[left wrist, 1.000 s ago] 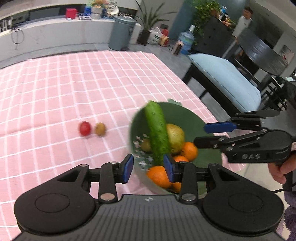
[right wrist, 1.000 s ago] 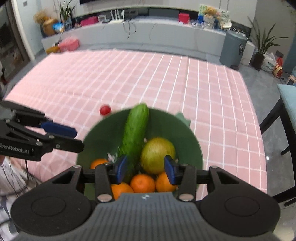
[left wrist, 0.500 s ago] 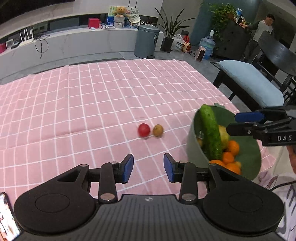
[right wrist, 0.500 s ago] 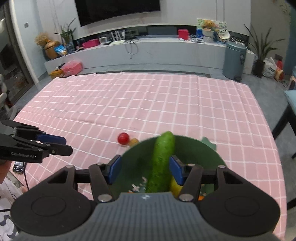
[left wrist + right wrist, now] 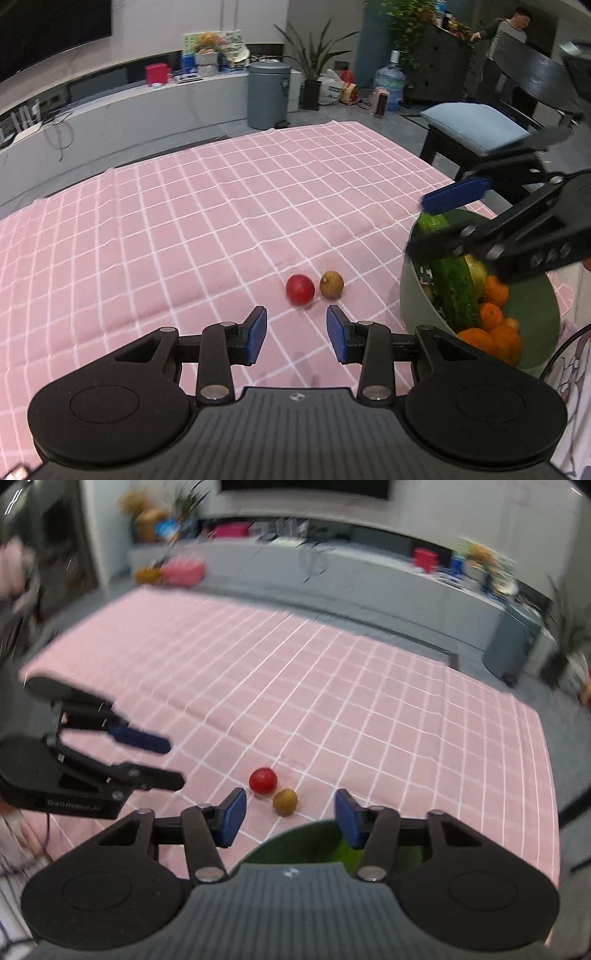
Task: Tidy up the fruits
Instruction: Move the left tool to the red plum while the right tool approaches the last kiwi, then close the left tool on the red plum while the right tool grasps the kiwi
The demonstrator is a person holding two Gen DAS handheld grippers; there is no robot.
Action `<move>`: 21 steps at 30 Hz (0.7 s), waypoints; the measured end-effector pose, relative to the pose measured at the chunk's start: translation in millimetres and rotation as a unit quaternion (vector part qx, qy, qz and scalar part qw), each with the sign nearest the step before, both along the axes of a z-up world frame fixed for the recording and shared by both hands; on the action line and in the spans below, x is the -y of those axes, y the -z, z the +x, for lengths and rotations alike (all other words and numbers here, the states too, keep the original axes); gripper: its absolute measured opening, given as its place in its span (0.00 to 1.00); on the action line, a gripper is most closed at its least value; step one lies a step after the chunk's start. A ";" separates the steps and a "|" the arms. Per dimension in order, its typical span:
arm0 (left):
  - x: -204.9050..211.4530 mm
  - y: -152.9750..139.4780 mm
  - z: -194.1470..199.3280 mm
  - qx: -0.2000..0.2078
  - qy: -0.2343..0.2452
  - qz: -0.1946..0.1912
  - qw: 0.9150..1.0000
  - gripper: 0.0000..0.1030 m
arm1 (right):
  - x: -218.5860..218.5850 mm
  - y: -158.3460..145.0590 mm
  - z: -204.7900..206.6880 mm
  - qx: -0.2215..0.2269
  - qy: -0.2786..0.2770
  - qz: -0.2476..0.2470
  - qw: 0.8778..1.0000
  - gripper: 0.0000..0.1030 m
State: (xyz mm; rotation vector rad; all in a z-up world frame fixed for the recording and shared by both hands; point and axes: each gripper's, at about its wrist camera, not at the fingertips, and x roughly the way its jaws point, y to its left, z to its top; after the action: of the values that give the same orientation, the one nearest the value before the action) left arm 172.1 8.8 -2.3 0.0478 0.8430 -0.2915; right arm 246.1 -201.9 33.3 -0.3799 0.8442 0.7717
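Note:
A red tomato [image 5: 300, 289] and a small brown fruit [image 5: 331, 284] lie side by side on the pink checked tablecloth [image 5: 184, 229]. My left gripper [image 5: 295, 334] is open and empty just short of them. A green bowl [image 5: 417, 295] at the right holds a cucumber [image 5: 452, 284], several oranges and a yellow-green fruit. My right gripper [image 5: 436, 225] is open above the bowl's near rim. In the right wrist view the open right gripper [image 5: 290, 818] sits over the bowl's rim [image 5: 295, 834], with the tomato [image 5: 263, 780] and brown fruit [image 5: 285, 801] just ahead and the left gripper [image 5: 166, 760] at the left.
The table's right edge runs close behind the bowl. A black chair with a blue cushion [image 5: 476, 127] stands beyond it. A grey bin [image 5: 268, 94] and a low white counter [image 5: 110, 110] are beyond the far edge. A person [image 5: 506, 33] stands at the back right.
Both grippers have pulled back and lifted away from the bowl. My left gripper swung left and now faces the tomato and brown fruit. The right wrist view is blurred by motion.

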 end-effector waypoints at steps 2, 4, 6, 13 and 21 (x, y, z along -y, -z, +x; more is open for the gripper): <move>3.4 7.1 7.3 0.001 0.009 0.012 1.000 0.43 | -13.6 6.7 5.6 0.002 -0.028 -0.028 0.999 0.43; 6.9 14.9 14.8 0.002 0.018 0.025 1.000 0.43 | -27.2 15.8 11.9 0.001 -0.059 -0.059 0.997 0.43; 9.7 23.2 21.8 0.001 0.027 0.033 0.999 0.43 | -39.8 25.3 17.8 0.000 -0.087 -0.091 0.992 0.41; 13.0 45.4 38.0 -0.007 0.053 0.020 0.998 0.42 | -60.7 55.2 39.9 -0.036 -0.151 -0.157 0.975 0.35; 13.3 52.9 44.5 0.002 0.062 0.017 0.998 0.42 | -66.8 71.1 49.4 -0.053 -0.186 -0.168 0.967 0.34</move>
State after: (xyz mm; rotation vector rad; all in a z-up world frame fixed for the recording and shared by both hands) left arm 216.6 -4.5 -55.2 0.1339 0.8418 -0.3939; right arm 295.5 -135.0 -37.8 -0.8224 1.0224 1.0048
